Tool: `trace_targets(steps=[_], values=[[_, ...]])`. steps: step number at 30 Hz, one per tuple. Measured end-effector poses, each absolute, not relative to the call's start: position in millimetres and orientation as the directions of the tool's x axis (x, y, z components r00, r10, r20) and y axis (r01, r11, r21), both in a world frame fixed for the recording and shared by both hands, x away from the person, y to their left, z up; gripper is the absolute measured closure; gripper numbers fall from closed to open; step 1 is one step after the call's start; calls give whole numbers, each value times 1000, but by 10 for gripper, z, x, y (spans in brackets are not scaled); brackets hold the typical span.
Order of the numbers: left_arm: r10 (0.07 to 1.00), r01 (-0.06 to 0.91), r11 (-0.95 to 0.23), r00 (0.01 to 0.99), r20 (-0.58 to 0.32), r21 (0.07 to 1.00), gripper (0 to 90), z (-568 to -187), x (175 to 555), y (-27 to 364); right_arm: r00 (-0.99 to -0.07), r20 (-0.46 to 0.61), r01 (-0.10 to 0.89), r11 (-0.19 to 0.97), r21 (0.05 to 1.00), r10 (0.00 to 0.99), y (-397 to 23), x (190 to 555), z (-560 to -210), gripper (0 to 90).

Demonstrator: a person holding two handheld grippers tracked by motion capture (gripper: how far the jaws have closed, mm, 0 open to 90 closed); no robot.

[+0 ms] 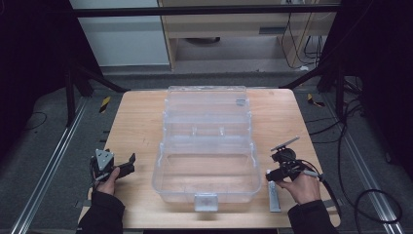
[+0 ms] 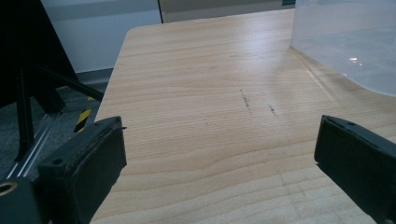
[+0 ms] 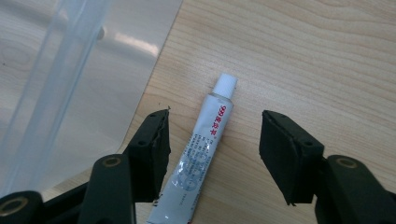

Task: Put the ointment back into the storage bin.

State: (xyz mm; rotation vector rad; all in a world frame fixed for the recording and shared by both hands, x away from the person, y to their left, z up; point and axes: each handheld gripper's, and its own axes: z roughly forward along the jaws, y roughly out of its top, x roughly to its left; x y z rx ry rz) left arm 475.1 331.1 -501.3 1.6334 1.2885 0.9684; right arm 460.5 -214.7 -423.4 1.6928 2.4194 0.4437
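Note:
A small white tube (image 3: pixel 205 140) with red print and a white cap lies flat on the wooden table (image 1: pixel 136 122), just right of an open clear plastic box (image 1: pixel 158 165). My right gripper (image 3: pixel 214 154) hangs low over the tube with a black jaw on each side. Both pads stand off the tube, so the gripper is open. In the high view the tube (image 1: pixel 274 197) lies by the table's front edge under the right gripper (image 1: pixel 269 175). My left gripper (image 1: pixel 130 163) rests left of the box, open, with bare wood between its jaws (image 2: pixel 219 158).
The box's clear wall (image 3: pixel 70 70) stands close to the right gripper's left jaw. Its lid lies open toward the back of the table, and a corner of the box (image 2: pixel 350 42) shows at upper right in the left gripper view. Dark frame legs and cables surround the table.

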Motion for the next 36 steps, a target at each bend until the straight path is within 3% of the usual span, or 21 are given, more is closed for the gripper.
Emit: trace_targets(steps=[36], values=[[981,348,-136,180,76,927,16,-5013,4751,3313,-265,77,946,243,213,961,-2097,4694,-4601,611]])
